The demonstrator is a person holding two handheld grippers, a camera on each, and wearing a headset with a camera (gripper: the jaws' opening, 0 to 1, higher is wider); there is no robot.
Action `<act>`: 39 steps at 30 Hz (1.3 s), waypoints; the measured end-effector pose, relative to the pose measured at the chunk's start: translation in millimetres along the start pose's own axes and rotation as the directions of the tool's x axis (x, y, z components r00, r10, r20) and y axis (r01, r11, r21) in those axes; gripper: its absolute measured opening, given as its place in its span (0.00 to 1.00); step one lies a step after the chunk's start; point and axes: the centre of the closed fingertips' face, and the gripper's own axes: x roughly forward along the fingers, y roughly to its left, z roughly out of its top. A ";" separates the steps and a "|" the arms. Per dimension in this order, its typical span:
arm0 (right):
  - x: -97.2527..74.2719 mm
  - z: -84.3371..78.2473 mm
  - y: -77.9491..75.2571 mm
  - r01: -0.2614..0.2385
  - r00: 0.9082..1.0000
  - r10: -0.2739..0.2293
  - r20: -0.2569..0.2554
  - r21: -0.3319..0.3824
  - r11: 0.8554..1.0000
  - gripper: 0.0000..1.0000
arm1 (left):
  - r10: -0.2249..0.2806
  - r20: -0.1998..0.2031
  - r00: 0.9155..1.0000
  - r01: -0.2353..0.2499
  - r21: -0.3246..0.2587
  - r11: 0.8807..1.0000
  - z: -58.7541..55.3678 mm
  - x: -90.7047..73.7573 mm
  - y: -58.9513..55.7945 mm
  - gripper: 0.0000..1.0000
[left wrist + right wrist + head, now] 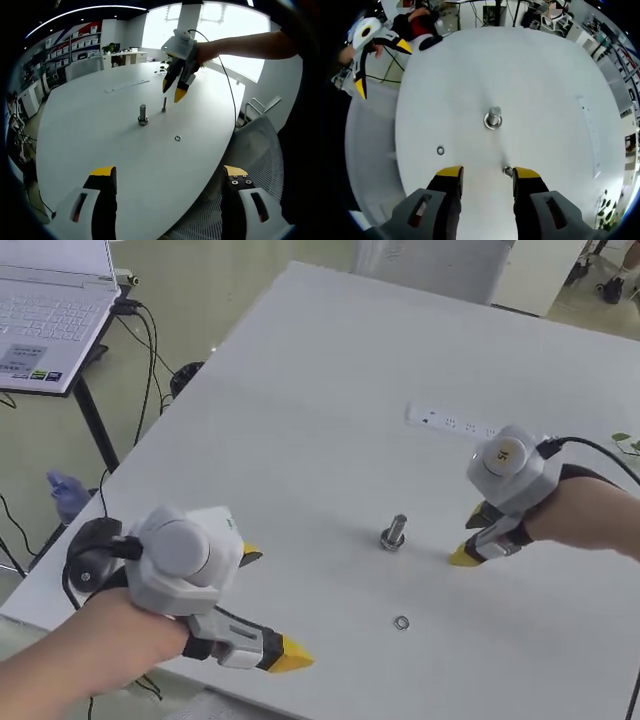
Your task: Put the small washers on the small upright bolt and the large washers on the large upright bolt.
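Nearest me, my left gripper (270, 603) hangs wide open and empty, and one washer (401, 622) lies loose on my side of the large bolt (393, 532), so I judge the job unfinished. That bolt seems to carry a washer at its base. Just beyond it my right gripper (488, 173) stands open, holding nothing, with the small bolt (507, 171) just beside one jaw.

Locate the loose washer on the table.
In the head view the loose washer lies flat on the white table, apart from and nearer the person than the large upright bolt.
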 end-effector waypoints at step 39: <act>45.1 -6.5 93.4 -0.087 0.995 0.092 0.031 -0.149 0.985 0.41 | -0.035 -0.007 0.999 0.035 0.038 0.999 -2.8 -3.4 -20.5 0.84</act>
